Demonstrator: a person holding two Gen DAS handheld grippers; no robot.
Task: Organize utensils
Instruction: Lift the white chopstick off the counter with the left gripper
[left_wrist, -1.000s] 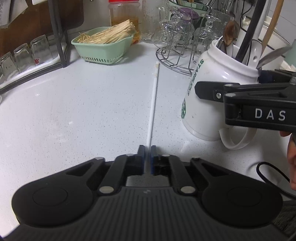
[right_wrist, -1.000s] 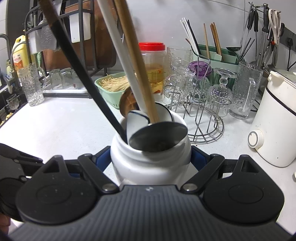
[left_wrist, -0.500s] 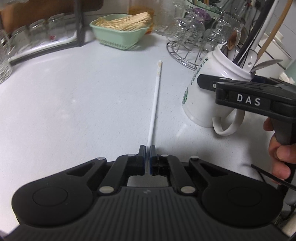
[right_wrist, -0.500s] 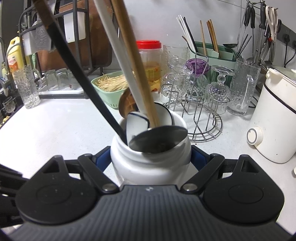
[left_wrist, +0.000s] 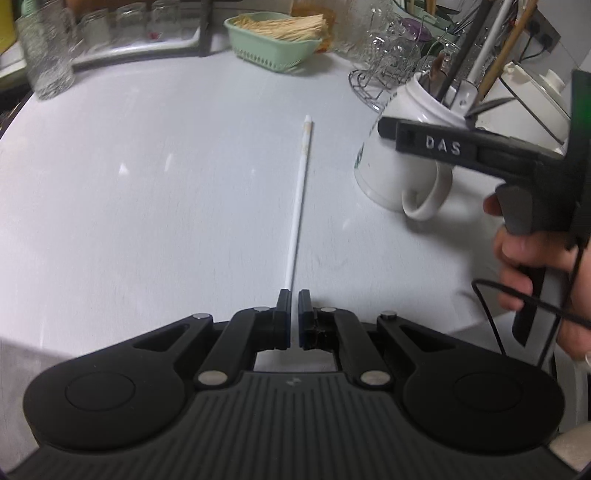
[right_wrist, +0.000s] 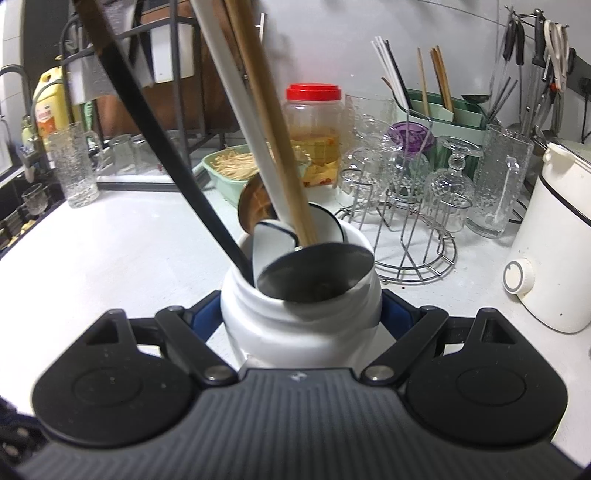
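Item: white chopstick (left_wrist: 298, 206), clamped at its near end in our left gripper (left_wrist: 294, 317), tip over the counter. We keep it pinched and angle it into the mug (right_wrist: 299, 317), which our right gripper (right_wrist: 301, 314) clamps steady. Surface: pale countertop (left_wrist: 166, 166), crowded with glassware behind.

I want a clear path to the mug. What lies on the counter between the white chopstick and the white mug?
Nothing: in the left wrist view, bare counter separates the white chopstick from the white mug.
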